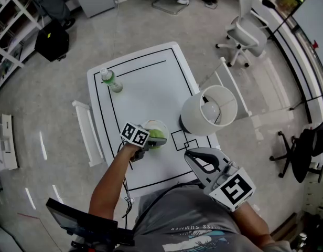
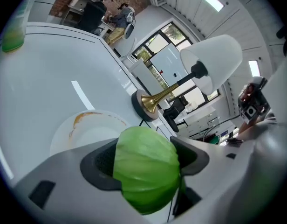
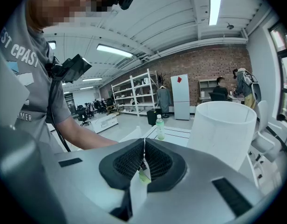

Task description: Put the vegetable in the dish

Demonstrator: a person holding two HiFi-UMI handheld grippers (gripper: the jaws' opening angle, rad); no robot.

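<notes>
- On the white table (image 1: 146, 83), near its front edge, my left gripper (image 2: 148, 160) is clamped on the vegetable (image 2: 146, 181), a round green head with leafy folds.
- Both dark pads press its sides. The jaws stand wide because the head is wide, and it bulges out past them above and below.
- Left gripper points down at a slant toward the tabletop.
- The dish (image 2: 83, 129) is a white plate with an orange-brown smear along its far rim. It lies just ahead of and under the held vegetable.
- From the head view the vegetable sits over the dish, inside its outline. I cannot tell whether it touches the plate.
- My right gripper (image 1: 197, 160) hangs over the table's near right corner, apart from the dish. Its jaws are pressed together with nothing gripped between the pads.
- A lamp with a white shade (image 1: 208, 112) stands to the right of the dish. Its brass base (image 2: 150, 104) rests on a black foot, close beyond the plate in the left gripper view.
- A bottle (image 1: 110, 80) of green liquid stands upright at the far left of the table, well apart from the dish.
- Black lines mark a rectangle on the tabletop, with small squares near the lamp.
- A white office chair (image 1: 245, 30) is on the floor beyond the table's right side.
</notes>
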